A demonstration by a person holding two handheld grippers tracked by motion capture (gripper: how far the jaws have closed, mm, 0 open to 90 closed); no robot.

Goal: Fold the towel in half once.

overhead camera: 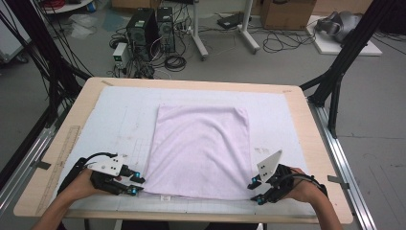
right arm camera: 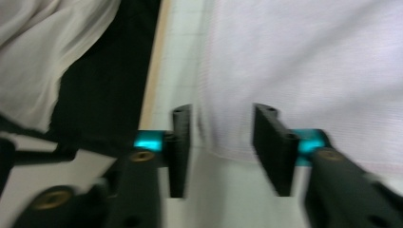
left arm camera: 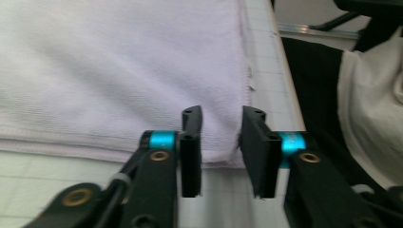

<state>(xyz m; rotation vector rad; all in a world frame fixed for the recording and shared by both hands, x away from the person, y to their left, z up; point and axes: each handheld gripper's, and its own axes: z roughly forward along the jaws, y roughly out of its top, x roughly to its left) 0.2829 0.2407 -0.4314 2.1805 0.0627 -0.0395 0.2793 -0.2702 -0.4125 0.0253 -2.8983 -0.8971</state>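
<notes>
- I see a pale lilac terry-cloth towel (overhead camera: 198, 151) lying folded flat in a rough square on the white gridded mat (overhead camera: 119, 120) that covers the light wooden table (overhead camera: 297, 103); its near edge runs close to the table's front edge.
- My left gripper (overhead camera: 136, 183) sits at the towel's near left corner. In the left gripper view (left arm camera: 221, 152) its two black jaws stand apart with that corner of the cloth lying between them, and the pads do not press on it.
- My right gripper (overhead camera: 256, 192) sits at the towel's near right corner. In the right gripper view (right arm camera: 223, 149) its jaws also stand apart, with the hemmed corner of the towel between them and not pinched; that picture is blurred, so I cannot tell whether a jaw brushes the cloth.
- Both of my hands rest low on the mat, one at each front corner, well apart with the towel's whole width between them.
- A long wooden ruler (overhead camera: 64, 155) lies along the table's left edge, beside the mat.
- I see no box, tray or other container on the table; the towel lies on the bare mat.
- On the grey floor beyond the table stand two black computer towers (overhead camera: 153, 26) among loose cables.
</notes>
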